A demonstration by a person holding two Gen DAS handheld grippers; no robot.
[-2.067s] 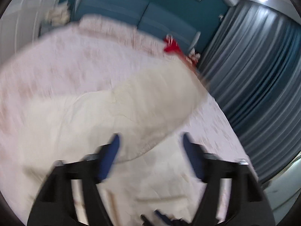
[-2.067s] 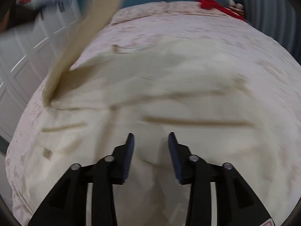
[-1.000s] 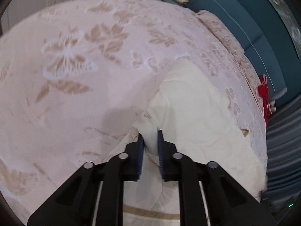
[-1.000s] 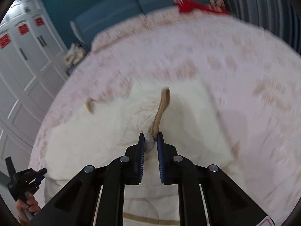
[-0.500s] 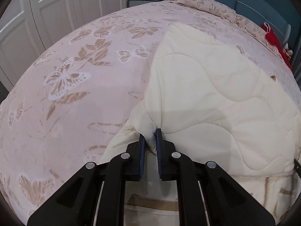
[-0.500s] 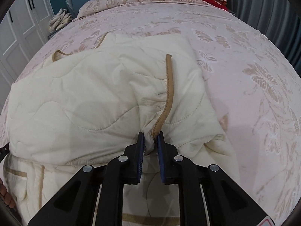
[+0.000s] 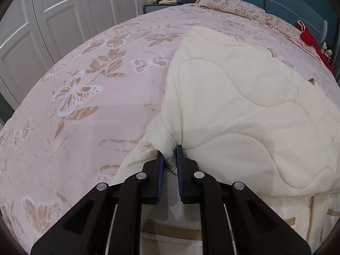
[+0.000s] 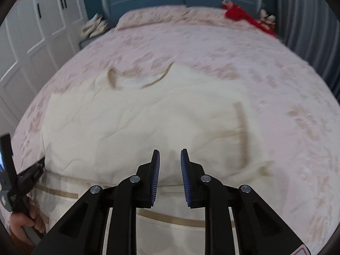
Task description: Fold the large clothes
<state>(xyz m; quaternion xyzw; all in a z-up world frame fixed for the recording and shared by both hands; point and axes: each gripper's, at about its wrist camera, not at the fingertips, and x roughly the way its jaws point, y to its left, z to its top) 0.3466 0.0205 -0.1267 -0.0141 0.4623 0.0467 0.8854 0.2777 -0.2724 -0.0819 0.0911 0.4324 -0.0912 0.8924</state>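
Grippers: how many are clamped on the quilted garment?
1. The left gripper pinches a bunched fold of the cream garment. The right gripper is opening above the garment with nothing between its pads.

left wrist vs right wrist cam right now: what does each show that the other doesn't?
Left wrist only: the left hand-held gripper pinching a fold of the cream quilted garment, and sharp butterfly prints on the bedspread.
Right wrist only: the right hand-held gripper, its jaws apart with nothing between them, the garment's tan-trimmed neckline, grey curtains.
Both: bed, garment, teal headboard, red item, white wardrobe doors.
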